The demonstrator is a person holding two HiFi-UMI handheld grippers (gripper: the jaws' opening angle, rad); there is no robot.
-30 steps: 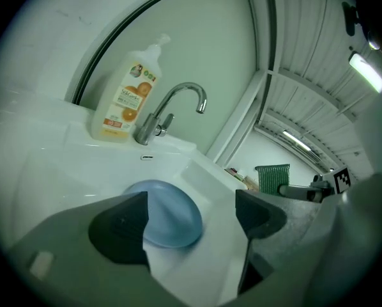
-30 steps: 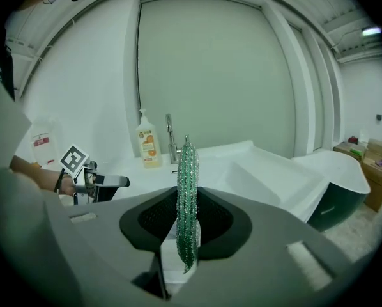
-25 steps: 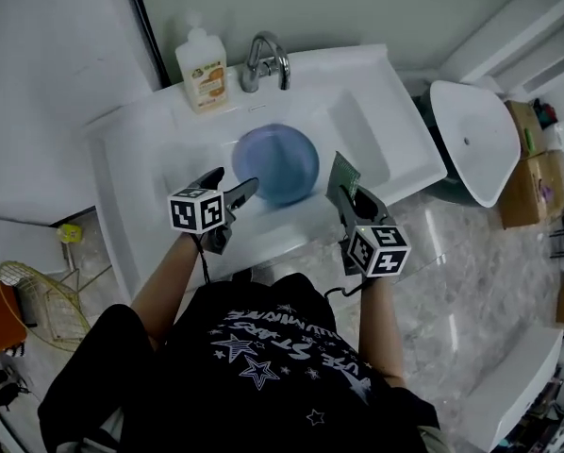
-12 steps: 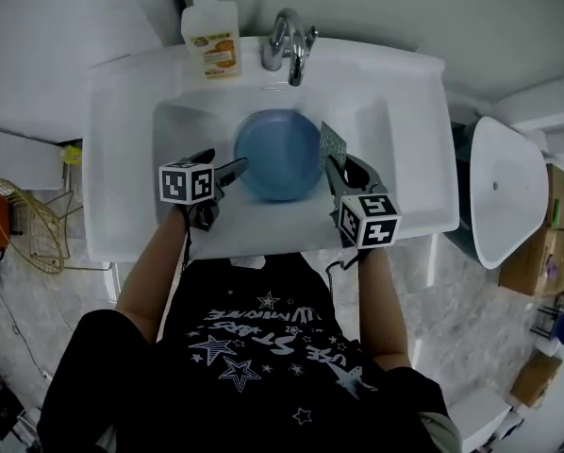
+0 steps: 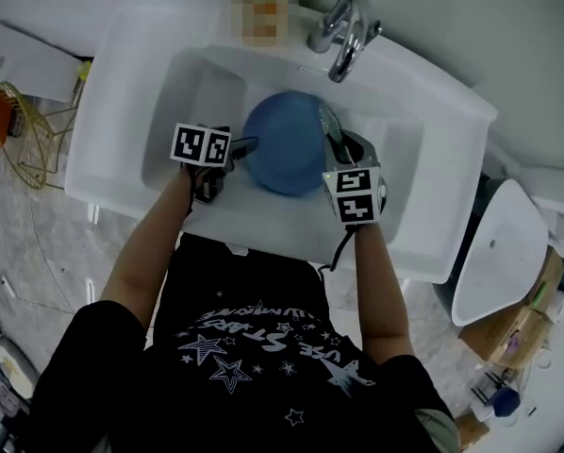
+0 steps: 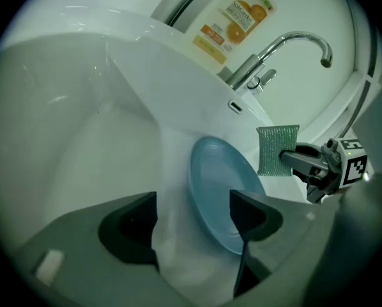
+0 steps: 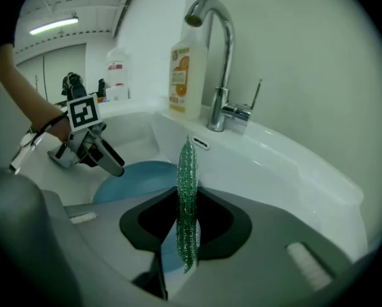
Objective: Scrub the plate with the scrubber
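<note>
A blue plate (image 5: 284, 144) lies tilted in the white sink (image 5: 192, 83). My left gripper (image 5: 242, 147) is open at the plate's left rim. In the left gripper view the plate (image 6: 220, 194) reaches between the two jaws and behind the right one, and I cannot tell whether they touch it. My right gripper (image 5: 331, 138) is shut on a green mesh scrubber (image 5: 326, 121), which it holds upright over the plate's right rim. The right gripper view shows the scrubber (image 7: 188, 197) edge-on between the jaws, with the plate (image 7: 137, 173) and left gripper (image 7: 92, 149) beyond.
A chrome faucet (image 5: 346, 25) stands at the sink's back, with a soap bottle (image 6: 232, 18) to its left. A wire basket (image 5: 32, 130) sits on the floor at the left. A white basin-shaped object (image 5: 494, 253) stands to the right.
Both grippers have moved forward into the sink and closed in on the plate. The scrubber now hangs over the plate's right rim. The head view has swung round.
</note>
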